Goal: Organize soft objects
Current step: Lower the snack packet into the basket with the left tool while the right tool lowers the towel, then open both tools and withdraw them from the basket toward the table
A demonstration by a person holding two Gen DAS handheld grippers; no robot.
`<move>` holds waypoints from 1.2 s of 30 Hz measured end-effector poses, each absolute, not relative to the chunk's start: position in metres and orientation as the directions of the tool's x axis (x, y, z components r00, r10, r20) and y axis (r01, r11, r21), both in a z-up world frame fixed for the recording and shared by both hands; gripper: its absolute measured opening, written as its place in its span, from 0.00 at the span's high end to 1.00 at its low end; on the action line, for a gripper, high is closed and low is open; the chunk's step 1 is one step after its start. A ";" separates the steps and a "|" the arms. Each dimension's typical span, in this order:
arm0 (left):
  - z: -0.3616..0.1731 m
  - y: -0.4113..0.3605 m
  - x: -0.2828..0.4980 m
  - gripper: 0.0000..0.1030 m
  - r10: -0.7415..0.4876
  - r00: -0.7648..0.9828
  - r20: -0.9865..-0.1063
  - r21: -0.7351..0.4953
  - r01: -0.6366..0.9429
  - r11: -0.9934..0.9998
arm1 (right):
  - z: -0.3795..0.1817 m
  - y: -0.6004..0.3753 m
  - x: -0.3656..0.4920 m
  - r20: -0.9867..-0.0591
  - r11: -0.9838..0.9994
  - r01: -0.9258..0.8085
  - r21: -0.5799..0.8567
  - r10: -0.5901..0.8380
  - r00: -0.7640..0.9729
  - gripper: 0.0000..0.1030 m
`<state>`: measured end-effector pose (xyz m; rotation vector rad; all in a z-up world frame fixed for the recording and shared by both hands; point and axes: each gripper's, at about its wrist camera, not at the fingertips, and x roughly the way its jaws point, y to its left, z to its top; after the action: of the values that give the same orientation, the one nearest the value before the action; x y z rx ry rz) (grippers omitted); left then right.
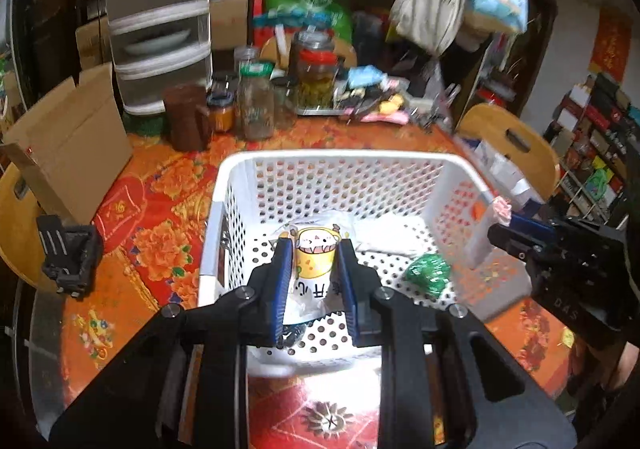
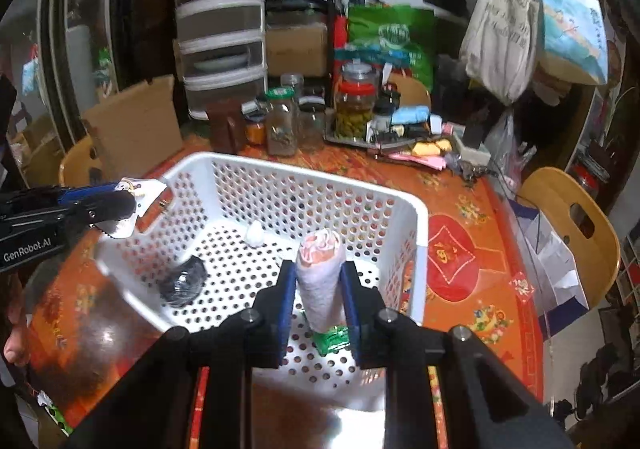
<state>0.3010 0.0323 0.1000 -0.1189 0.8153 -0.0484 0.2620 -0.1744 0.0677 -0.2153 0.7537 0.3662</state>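
Note:
A white perforated basket [image 1: 332, 156] [image 2: 304, 169] stands on the orange flowered tablecloth. My left gripper [image 1: 315, 247] is shut on a white plastic packet [image 1: 314, 269] printed with a yellow cartoon cup, held above the basket's near side. My right gripper [image 2: 319, 267] is shut on a rolled white and pink cloth [image 2: 320, 285], upright over the basket's right part. Each gripper shows in the other's view: the right gripper [image 1: 500, 225] and the left gripper [image 2: 128, 201]. In the basket lie a green bundle [image 1: 428, 273] [image 2: 332, 339], a dark bundle [image 2: 182, 285] and a small white ball [image 2: 255, 235].
Glass jars [image 1: 256, 105] [image 2: 356, 105] and a tray of small items crowd the table's far side. A cardboard box [image 1: 72, 153] and a black device [image 1: 68, 257] sit to the left. A wooden chair [image 2: 572, 217] with a paper bag stands on the right. A plastic drawer tower [image 2: 222, 29] stands behind.

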 end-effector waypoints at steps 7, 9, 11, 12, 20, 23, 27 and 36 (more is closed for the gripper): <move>0.054 0.029 0.332 0.79 -0.085 0.617 -0.782 -0.124 -0.021 0.992 | 0.039 -0.169 0.290 -0.755 0.919 -0.392 -0.046 0.225 0.616 0.80; 0.048 0.027 0.333 0.77 -0.085 0.612 -0.787 -0.120 -0.017 0.993 | 0.033 -0.167 0.294 -0.768 0.920 -0.390 -0.042 0.220 0.601 0.80; 0.043 0.027 0.334 0.73 -0.086 0.609 -0.788 -0.120 -0.016 0.993 | 0.027 -0.165 0.296 -0.778 0.919 -0.391 -0.052 0.208 0.593 0.80; 0.042 0.028 0.333 0.73 -0.083 0.612 -0.787 -0.117 -0.015 0.993 | 0.025 -0.164 0.297 -0.782 0.920 -0.389 -0.055 0.202 0.589 0.80; 0.048 0.031 0.324 0.34 -0.090 0.641 -0.762 -0.125 -0.010 0.992 | 0.021 -0.165 0.299 -0.772 0.930 -0.362 -0.064 0.184 0.608 0.79; 0.055 0.033 0.316 0.22 -0.088 0.660 -0.746 -0.128 -0.012 0.992 | 0.027 -0.168 0.296 -0.753 0.933 -0.357 -0.049 0.200 0.626 0.69; 0.062 0.035 0.309 0.09 -0.076 0.674 -0.735 -0.113 -0.011 0.994 | 0.036 -0.172 0.291 -0.730 0.936 -0.349 -0.038 0.213 0.649 0.35; 0.080 0.029 0.292 0.00 -0.049 0.701 -0.712 -0.067 0.002 0.998 | 0.051 -0.176 0.283 -0.704 0.942 -0.334 -0.032 0.216 0.676 0.08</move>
<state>0.2918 0.0290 0.0803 -0.0631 0.7938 -0.0284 0.2835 -0.1760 0.0506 -0.1635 0.7686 0.3105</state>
